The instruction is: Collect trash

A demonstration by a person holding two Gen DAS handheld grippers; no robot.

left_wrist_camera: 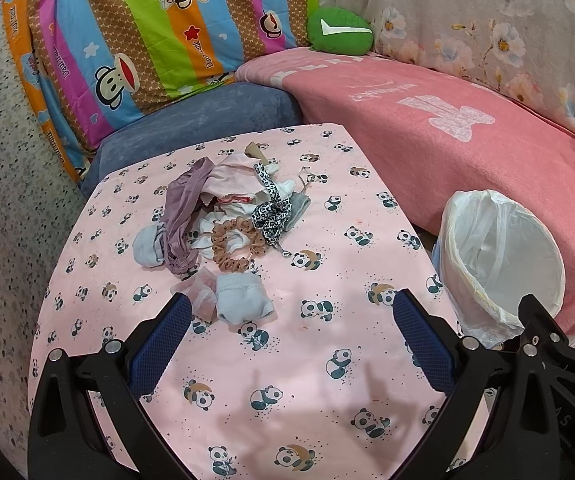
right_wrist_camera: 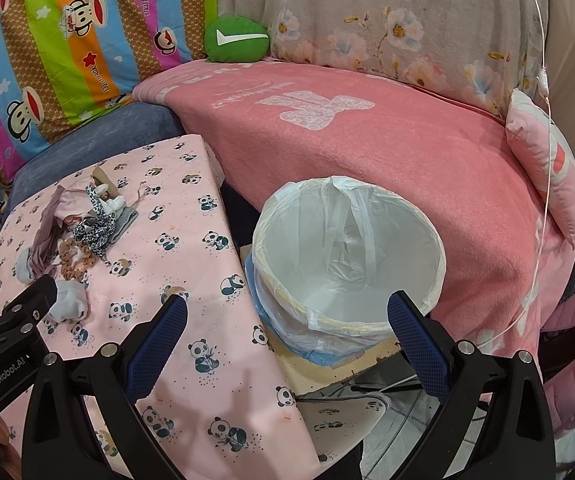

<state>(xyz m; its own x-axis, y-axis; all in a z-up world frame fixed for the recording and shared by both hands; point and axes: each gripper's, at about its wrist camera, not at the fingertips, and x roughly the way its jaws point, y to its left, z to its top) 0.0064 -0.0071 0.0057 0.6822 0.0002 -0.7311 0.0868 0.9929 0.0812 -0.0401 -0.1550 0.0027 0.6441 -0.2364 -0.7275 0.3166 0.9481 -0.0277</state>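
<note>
My left gripper (left_wrist_camera: 291, 312), jaws wide and empty, hovers just short of the pile of small cloth scraps (left_wrist_camera: 227, 216) ahead-left on the table (left_wrist_camera: 327, 360), while my equally open, empty right gripper (right_wrist_camera: 287, 316) faces the lined bin (right_wrist_camera: 347, 256).

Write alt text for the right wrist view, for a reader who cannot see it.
The open right gripper hovers over a bin lined with a white plastic bag, empty inside and standing beside a pink panda-print table. A pile of small fabric items lies on the table at left; the left gripper enters at the edge.
</note>
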